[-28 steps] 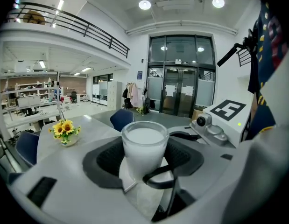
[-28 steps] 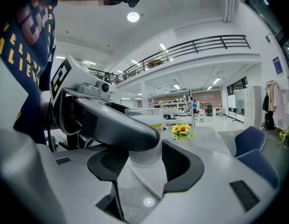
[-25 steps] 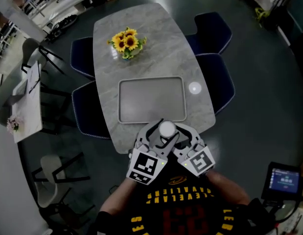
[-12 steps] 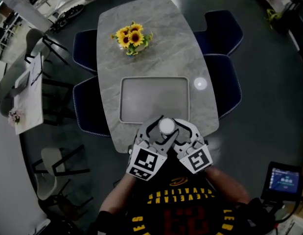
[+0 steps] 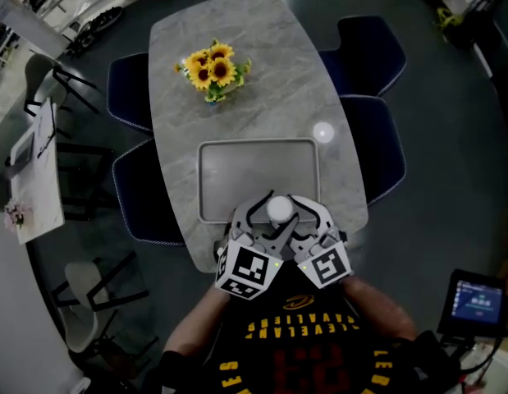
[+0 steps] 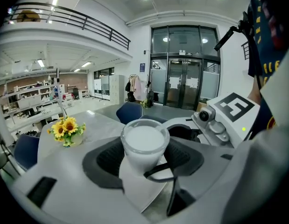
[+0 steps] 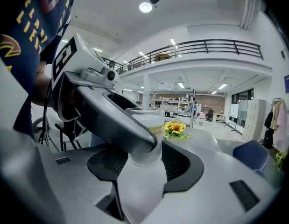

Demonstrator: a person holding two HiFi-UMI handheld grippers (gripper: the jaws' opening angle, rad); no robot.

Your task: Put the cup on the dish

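The cup (image 5: pixel 279 210) is clamped jointly by the left gripper (image 5: pixel 268 220) and the right gripper (image 5: pixel 292 217), at the 6 o'clock edge of the tray-like dish (image 5: pixel 206 179). It is judged light, rigid and smooth-walled, so the side wall below the lip should be gripped. The dish is made out only in the head view. The cup's white top is shown clearly in the left gripper view.

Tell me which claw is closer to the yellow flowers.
Left. The left claw grips the cup from the side facing the flowers; the right claw grips from the opposite side, slightly farther.
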